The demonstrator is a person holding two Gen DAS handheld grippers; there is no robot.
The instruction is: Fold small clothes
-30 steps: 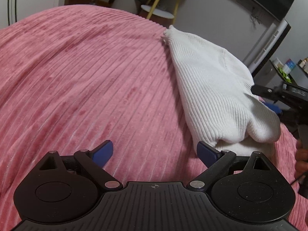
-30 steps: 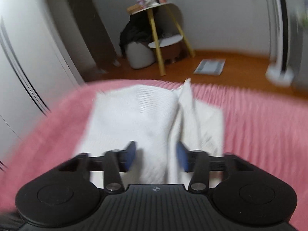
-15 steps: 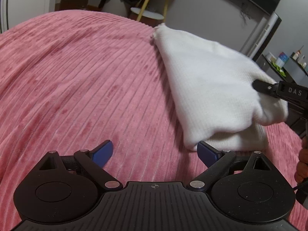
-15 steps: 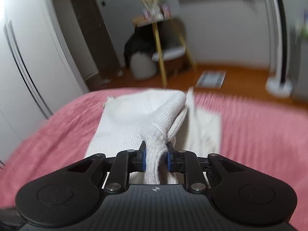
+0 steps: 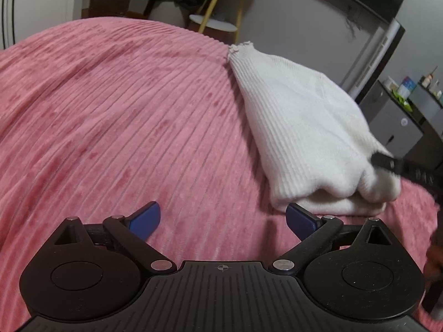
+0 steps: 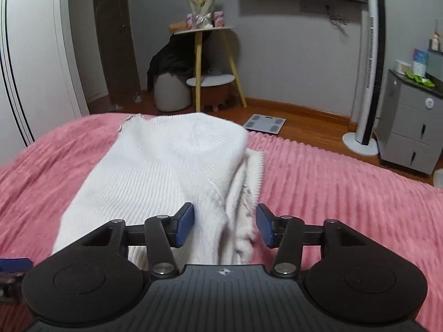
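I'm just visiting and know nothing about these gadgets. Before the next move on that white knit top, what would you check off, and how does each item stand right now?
1. Right gripper let go: ok, jaws apart around the near fold without pinching it.
2. Left gripper free: ok, jaws wide open over the pink blanket, holding nothing.
3. White sweater folded over itself: ok, layers stacked at the near edge.
4. Fold tidy: not ok, a ribbed edge sticks out on the right side and the near end is bunched.
5. Sweater fully on the bed: ok, blanket shows around it.
6. Far side of the fold flat: cannot tell, hidden from both views.
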